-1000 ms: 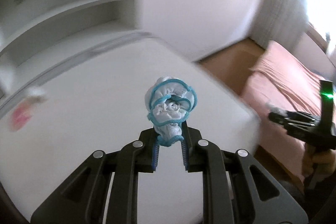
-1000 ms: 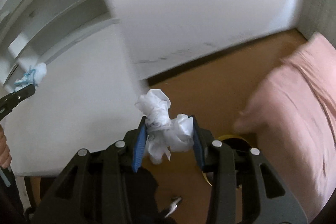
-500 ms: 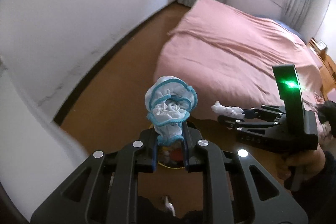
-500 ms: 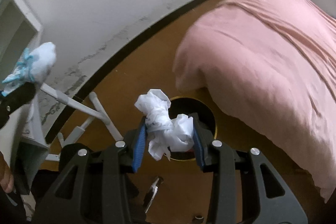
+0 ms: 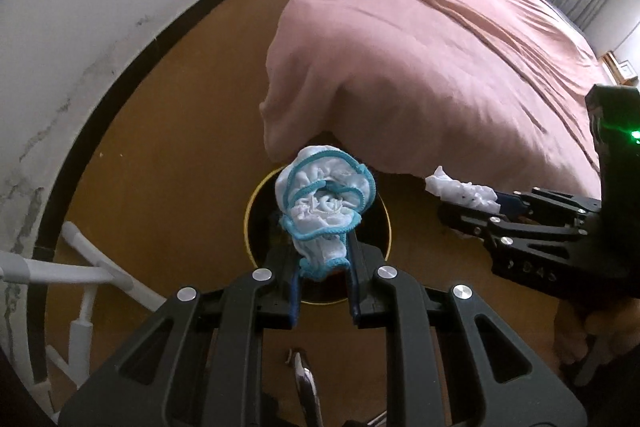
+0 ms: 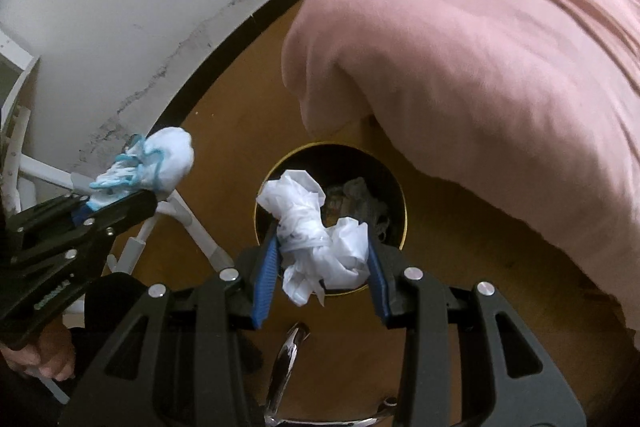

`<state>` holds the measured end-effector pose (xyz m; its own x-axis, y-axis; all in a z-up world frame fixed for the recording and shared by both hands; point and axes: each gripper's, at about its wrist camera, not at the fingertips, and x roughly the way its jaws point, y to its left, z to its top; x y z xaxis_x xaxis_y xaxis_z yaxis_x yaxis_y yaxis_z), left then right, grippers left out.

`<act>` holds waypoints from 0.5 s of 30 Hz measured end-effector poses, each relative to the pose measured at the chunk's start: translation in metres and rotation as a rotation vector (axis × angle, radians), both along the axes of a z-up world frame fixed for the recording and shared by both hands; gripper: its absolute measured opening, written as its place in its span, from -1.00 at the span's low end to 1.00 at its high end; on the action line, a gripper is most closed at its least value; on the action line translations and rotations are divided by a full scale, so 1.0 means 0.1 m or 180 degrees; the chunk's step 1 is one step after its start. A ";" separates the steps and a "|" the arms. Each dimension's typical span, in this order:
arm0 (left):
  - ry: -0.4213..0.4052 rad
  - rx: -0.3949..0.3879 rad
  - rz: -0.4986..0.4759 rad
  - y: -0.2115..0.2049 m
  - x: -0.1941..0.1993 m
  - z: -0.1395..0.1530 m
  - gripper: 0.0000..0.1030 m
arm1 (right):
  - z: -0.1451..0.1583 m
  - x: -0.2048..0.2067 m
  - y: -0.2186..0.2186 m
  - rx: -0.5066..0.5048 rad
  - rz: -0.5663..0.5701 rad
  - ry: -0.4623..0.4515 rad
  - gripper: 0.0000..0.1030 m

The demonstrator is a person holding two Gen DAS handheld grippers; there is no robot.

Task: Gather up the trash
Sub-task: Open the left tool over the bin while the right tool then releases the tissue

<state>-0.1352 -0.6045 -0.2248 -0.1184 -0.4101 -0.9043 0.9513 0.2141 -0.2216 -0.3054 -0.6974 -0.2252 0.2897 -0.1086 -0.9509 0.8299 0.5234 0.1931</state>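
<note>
The right wrist view looks straight down into the bin, a round dark container with a yellow rim standing on the brown floor just beside the corner of the bed. Inside it lie crumpled wrappers and paper, too jumbled to count. The left wrist view shows the same bin, but there the held item covers most of the opening, so its contents cannot be made out. That view gives more of the room instead: the whole pink bedspread, curtains at a bright window, and the white wall with its dark skirting board.

There are two pieces of trash in hand, one per tool. The left gripper is clamped on a bunched white cloth with blue trim, its jaws nearly together on the lower part while the bundle stands up above the bin's opening. The right gripper is clamped on a crumpled white plastic bag, its blue pads set wider apart with the bag filling the gap, also over the bin's mouth.

Each view catches the other tool from the side: the right one with its bag and a green light, the left one with its cloth near white chair legs. A hand grips the left tool's handle.
</note>
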 end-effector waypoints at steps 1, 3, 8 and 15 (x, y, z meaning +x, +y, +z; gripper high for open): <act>-0.0002 0.0019 -0.0004 -0.04 0.00 -0.05 -0.67 | 0.00 0.00 0.01 0.0011 -0.0001 -0.0005 -0.24; 0.0025 0.0023 -0.0043 -0.09 -0.03 -0.08 -0.65 | 0.00 -0.01 0.00 0.0022 -0.0008 -0.0021 -0.24; 0.0006 0.0074 -0.0105 -0.18 -0.08 -0.12 -0.09 | -0.03 -0.03 -0.07 0.0056 -0.0035 -0.0046 -0.24; -0.0065 -0.0069 -0.0177 -0.11 -0.14 0.09 0.13 | 0.03 -0.04 -0.08 0.0059 -0.0026 -0.0062 -0.23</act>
